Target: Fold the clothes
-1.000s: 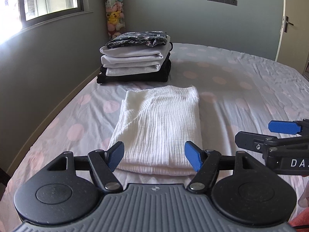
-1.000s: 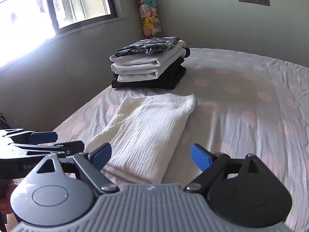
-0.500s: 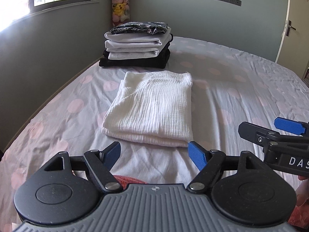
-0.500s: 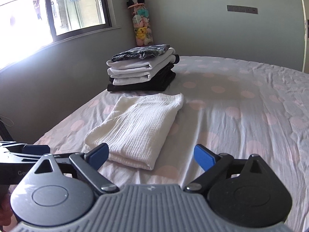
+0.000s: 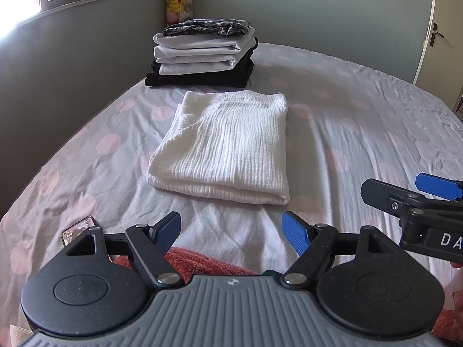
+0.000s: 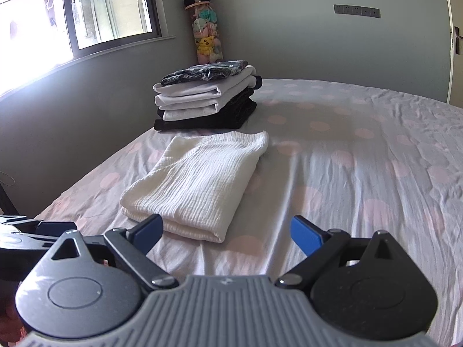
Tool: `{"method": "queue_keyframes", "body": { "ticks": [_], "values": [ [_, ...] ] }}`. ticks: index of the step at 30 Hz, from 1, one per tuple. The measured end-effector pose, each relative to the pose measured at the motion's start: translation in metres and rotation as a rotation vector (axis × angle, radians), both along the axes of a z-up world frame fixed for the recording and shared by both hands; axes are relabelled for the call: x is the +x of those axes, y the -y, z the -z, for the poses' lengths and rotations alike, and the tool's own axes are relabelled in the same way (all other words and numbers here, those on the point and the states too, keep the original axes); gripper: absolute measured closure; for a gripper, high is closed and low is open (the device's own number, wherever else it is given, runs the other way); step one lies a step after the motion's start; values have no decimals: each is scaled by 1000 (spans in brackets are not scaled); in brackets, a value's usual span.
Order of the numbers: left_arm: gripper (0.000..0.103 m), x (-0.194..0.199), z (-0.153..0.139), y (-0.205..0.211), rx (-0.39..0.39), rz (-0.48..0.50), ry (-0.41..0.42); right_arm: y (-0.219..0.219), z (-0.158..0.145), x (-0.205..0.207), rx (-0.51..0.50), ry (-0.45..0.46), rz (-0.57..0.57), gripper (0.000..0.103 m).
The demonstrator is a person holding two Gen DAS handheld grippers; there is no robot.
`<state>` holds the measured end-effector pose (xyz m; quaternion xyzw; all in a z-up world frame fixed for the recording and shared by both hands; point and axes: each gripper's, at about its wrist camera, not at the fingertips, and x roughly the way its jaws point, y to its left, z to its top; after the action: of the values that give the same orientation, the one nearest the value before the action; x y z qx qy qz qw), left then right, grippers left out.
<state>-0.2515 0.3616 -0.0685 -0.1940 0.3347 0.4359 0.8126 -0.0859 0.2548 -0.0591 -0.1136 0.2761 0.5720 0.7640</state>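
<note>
White crinkled cloth [image 5: 222, 147], folded flat on the dotted bedsheet [image 5: 361, 133], lies ahead of both spread, empty jaws, apart from them. The left gripper [image 5: 233, 232] sees white letters "DA" on the right gripper [image 6: 227, 230] beside it. A clothes stack [image 6: 202, 98] sits beyond the cloth.

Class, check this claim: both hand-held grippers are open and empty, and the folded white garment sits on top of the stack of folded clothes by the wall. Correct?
One detail is wrong. The folded white garment lies flat on the bedsheet in front of the stack of folded clothes, not on it; the left wrist view shows this. The left hand-held gripper and right hand-held gripper are indeed open and empty.
</note>
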Motion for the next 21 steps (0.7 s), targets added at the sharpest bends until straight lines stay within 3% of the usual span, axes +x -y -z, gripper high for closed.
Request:
{"method": "queue_keyframes", "body": {
  "ticks": [21],
  "values": [
    [13,3,0,6,-1,15,-3,4,9,-1,-54,-29,-16,7]
  ]
}}
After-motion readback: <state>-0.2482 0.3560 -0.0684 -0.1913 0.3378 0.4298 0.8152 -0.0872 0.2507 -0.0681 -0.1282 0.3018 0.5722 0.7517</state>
